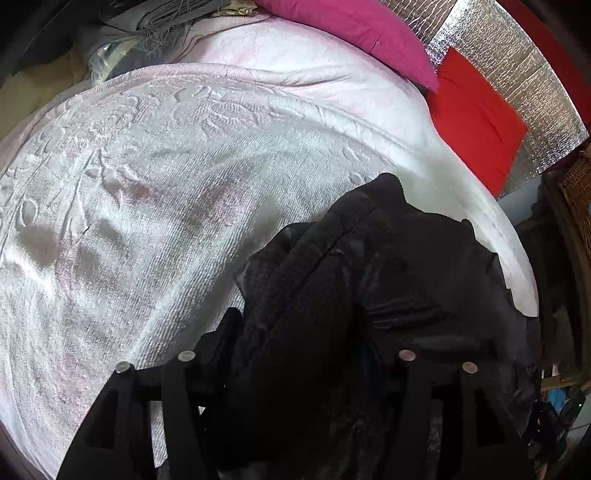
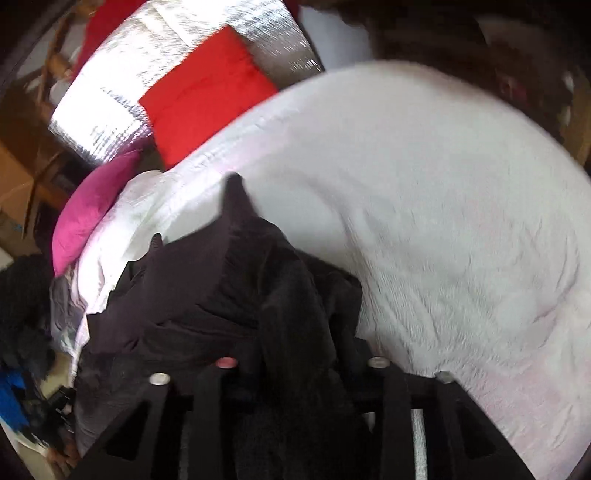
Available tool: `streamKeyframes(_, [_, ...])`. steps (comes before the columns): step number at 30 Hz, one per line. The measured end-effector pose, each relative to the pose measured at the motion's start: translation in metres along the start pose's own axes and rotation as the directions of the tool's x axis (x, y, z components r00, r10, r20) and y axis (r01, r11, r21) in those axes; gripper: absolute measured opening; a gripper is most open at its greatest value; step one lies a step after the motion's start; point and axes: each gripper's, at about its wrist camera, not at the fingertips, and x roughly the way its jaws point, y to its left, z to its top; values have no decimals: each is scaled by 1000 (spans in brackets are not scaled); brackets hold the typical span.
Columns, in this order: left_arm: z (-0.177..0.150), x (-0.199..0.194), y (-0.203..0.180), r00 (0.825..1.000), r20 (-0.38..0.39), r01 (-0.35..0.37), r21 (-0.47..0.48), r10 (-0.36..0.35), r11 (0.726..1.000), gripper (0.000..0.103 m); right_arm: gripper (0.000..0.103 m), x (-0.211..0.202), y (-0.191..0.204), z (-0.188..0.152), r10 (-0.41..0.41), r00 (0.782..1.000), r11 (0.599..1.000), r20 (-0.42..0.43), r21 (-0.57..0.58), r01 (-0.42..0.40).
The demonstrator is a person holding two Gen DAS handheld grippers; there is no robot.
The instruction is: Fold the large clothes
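A large black garment (image 1: 373, 280) hangs bunched over a bed with a white textured cover (image 1: 155, 192). In the left wrist view the cloth fills the space between the black fingers, and my left gripper (image 1: 295, 354) is shut on it above the bed's right side. In the right wrist view the same black garment (image 2: 236, 280) is bunched between the fingers; my right gripper (image 2: 301, 360) is shut on it above the white cover (image 2: 443, 206). The fingertips of both grippers are hidden by cloth.
A magenta pillow (image 1: 369, 33) and a red pillow (image 1: 476, 114) lie at the head of the bed against a silver foil panel (image 1: 517, 62). Grey cloth (image 1: 162, 26) is piled at the far left. A wicker item (image 1: 576, 188) stands at right.
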Motion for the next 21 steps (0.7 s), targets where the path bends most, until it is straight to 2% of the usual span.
streamKeyframes(1, [-4,-4,2,1000,-3,-2,-5,2,1000,69,58,-4,-2,0,4,1000,1000,-6,13,-4])
streamKeyframes(3, [-13,-16,9,1000,-5,5,-21,-5,1000,71,68,-11,-8,-4,33,999,999,-27,31,-32])
streamKeyframes(5, [-19,-28,12,1000,12,12,-23,-11,1000,71,68,-18,-11,-6,43,999,998,-29,38,-42])
streamKeyframes(9, [-36,-49,10,998,54,-42,67,38,997,77,70,-35,-16,-12,40,999,998,-12,39,-39])
streamKeyframes(12, [-50,-52,22,1000,12,-15,68,15,998,77,73,-35,-25,-20,39,998,998,-50,52,-37])
streamKeyframes(16, [-62,-49,38,999,-26,33,40,-32,999,78,72,-21,-23,-28,115,986,993,-122,41,-111])
streamKeyframes(17, [-64,-49,38,999,-25,32,46,-31,998,75,69,-18,-20,-31,114,986,993,-125,28,-111])
streamKeyframes(18, [-63,-52,41,999,-25,42,47,-41,998,68,55,-15,-16,-33,120,985,993,-126,15,-119])
streamKeyframes(19, [-65,-53,40,997,-29,75,46,-74,996,50,43,-14,-11,-33,124,985,992,-121,8,-124])
streamKeyframes(20, [-67,-57,39,995,-22,102,46,-101,994,37,40,-18,-6,-33,113,989,993,-99,-9,-114])
streamKeyframes(21, [-69,-62,36,995,-4,98,61,-98,993,36,37,-23,1,-33,93,993,995,-67,-37,-96])
